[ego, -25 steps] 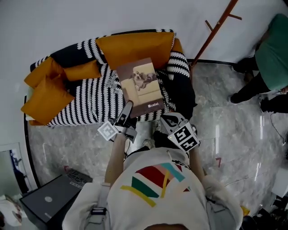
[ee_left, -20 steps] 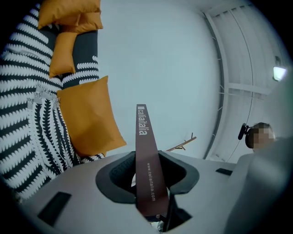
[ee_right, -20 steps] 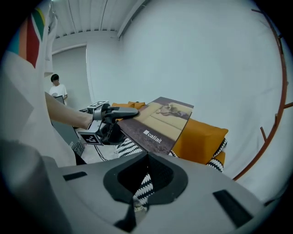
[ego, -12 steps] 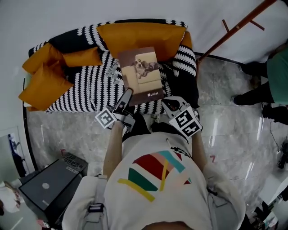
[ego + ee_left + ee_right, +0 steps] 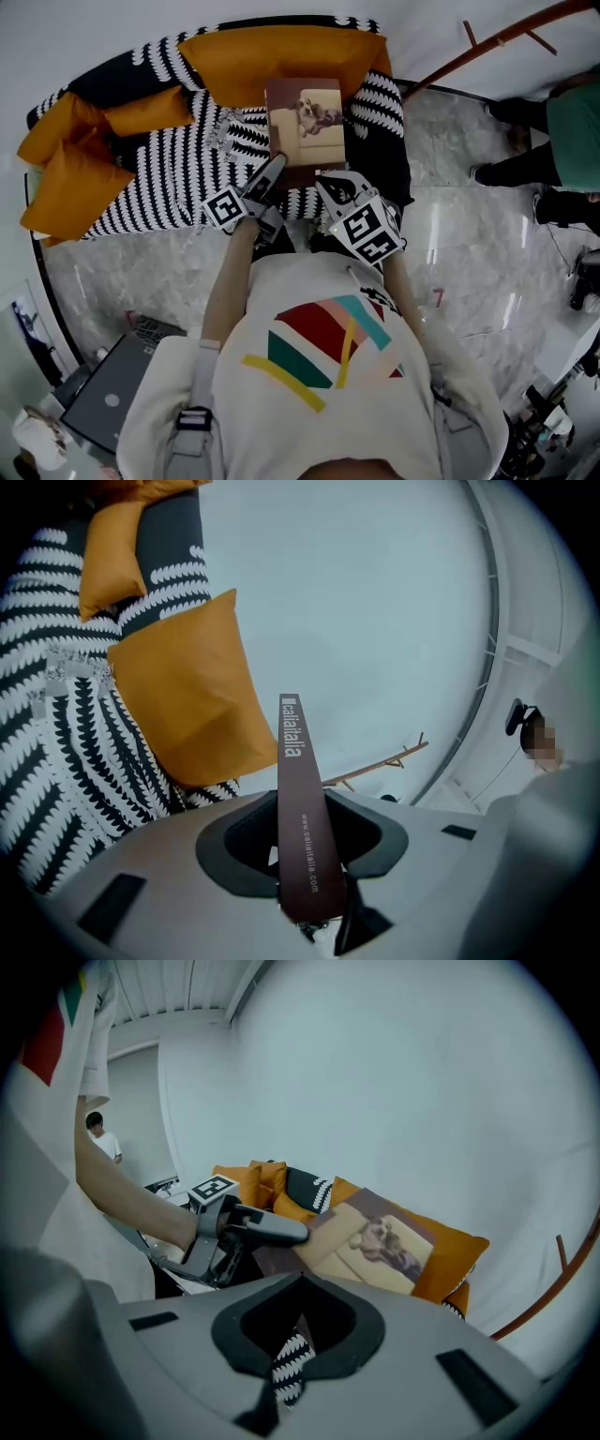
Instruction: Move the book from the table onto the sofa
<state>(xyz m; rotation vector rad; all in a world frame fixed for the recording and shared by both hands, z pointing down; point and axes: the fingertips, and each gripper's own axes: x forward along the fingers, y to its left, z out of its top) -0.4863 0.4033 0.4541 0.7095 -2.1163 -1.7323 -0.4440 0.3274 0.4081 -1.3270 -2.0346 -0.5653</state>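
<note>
Against the white wall stood a sofa under a black-and-white throw, with orange cushions along its back. The left gripper was clamped on the near edge of the book, which stretched away from it over the seat, its long axis pointing at the back cushion; whether it already lay on the throw I could not tell. The right gripper hung just beside the book's near right corner, jaws slightly apart on nothing, so the set-down looked to be the left one's job.
</note>
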